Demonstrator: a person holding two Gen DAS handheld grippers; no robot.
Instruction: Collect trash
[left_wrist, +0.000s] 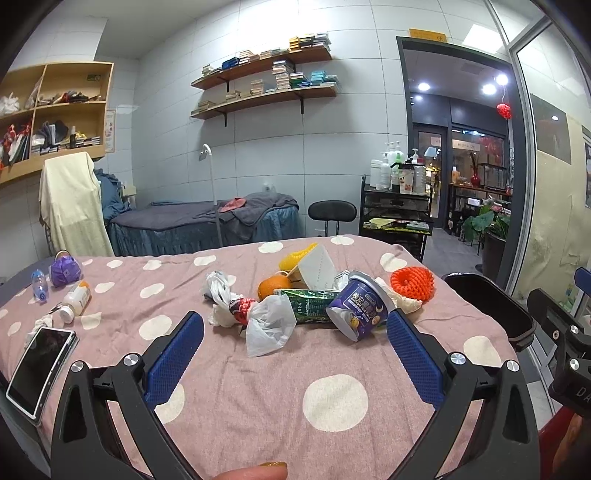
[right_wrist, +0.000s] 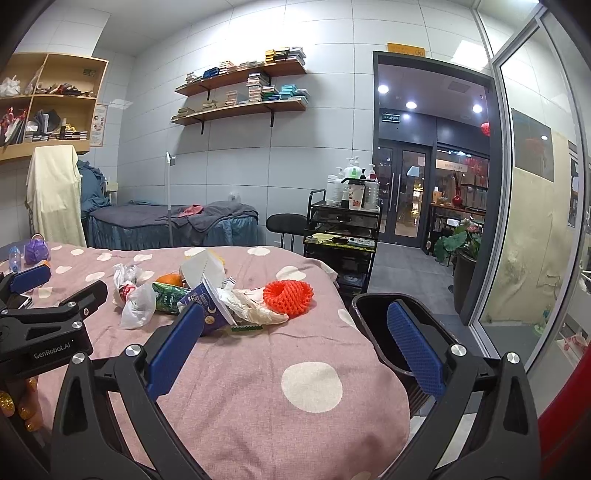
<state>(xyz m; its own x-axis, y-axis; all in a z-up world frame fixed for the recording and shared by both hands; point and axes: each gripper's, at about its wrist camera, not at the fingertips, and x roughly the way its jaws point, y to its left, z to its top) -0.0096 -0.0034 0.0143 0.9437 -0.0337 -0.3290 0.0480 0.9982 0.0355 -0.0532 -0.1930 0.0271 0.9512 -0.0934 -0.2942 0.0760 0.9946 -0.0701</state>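
Above the dotted bedspread (left_wrist: 258, 387), both tools (left_wrist: 295, 328) (right_wrist: 295, 328) agape, empty.

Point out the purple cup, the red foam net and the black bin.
purple cup (left_wrist: 357, 306), left wrist view, printed side wall.
red foam net (right_wrist: 288, 297), right wrist view, mesh rim.
black bin (right_wrist: 373, 325), right wrist view, inner wall.

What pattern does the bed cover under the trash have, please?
The bed cover is dusty pink with large cream dots, clearest in the left wrist view.
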